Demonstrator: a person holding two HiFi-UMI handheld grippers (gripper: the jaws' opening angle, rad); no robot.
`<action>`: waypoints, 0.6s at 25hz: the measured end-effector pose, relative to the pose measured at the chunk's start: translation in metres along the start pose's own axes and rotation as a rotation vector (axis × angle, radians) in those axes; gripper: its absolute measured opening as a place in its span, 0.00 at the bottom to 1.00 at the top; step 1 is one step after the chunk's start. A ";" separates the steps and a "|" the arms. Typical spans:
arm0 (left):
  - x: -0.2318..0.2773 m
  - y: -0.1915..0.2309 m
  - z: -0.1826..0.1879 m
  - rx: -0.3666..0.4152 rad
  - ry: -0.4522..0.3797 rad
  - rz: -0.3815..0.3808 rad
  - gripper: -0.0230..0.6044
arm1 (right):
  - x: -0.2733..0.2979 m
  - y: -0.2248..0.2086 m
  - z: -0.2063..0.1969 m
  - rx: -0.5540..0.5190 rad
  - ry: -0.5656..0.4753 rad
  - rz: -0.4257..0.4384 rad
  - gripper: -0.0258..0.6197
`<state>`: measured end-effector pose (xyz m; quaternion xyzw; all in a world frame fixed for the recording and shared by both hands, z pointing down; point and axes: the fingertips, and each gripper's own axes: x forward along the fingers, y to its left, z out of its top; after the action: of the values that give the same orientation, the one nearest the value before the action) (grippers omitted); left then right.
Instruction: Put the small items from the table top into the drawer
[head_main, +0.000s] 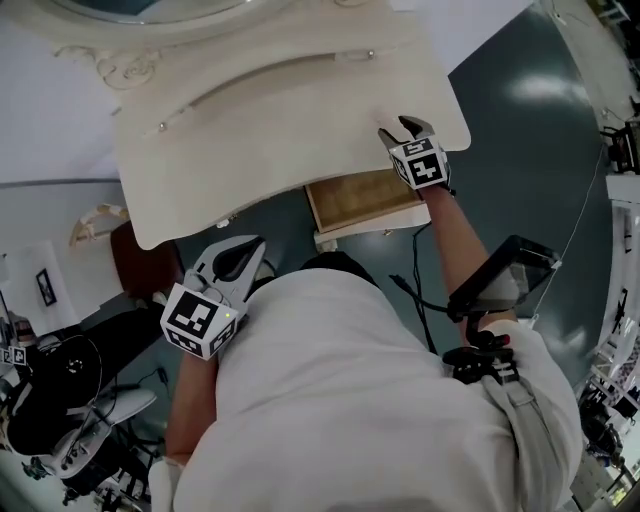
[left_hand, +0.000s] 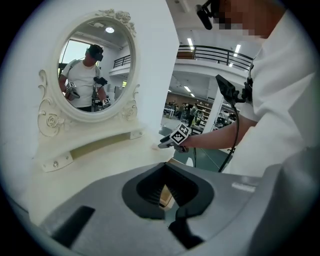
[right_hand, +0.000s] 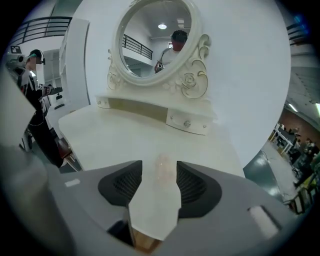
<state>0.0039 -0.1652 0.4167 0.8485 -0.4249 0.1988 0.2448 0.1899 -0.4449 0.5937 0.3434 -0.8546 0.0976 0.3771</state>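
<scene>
Drawer (head_main: 365, 198) open under table top (head_main: 300, 120); right gripper (head_main: 400, 128) over its edge, jaws apart; left gripper (head_main: 255, 248) closed, empty; mirror (right_hand: 157, 37) behind.

No word, number or brand name could be read in any view. The nearest to signs were black-and-white square patterns on the marker cube (head_main: 203, 322) of the left tongs (head_main: 258, 248) and on that (head_main: 425, 166) of the right tongs (head_main: 403, 126), without letters. A pale label (left_hand: 243, 186) on the left tongs' casing was too blurred to read.
</scene>
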 end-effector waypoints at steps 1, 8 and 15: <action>0.001 0.002 0.000 -0.007 0.004 0.009 0.04 | 0.007 -0.002 0.000 -0.001 0.009 0.005 0.39; 0.003 0.017 -0.002 -0.041 0.017 0.054 0.04 | 0.048 -0.009 -0.002 -0.005 0.051 0.020 0.38; -0.002 0.016 -0.001 -0.052 0.012 0.071 0.04 | 0.052 -0.018 -0.010 0.019 0.076 -0.007 0.29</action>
<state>-0.0099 -0.1718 0.4204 0.8251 -0.4582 0.2015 0.2621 0.1825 -0.4811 0.6358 0.3463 -0.8373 0.1176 0.4065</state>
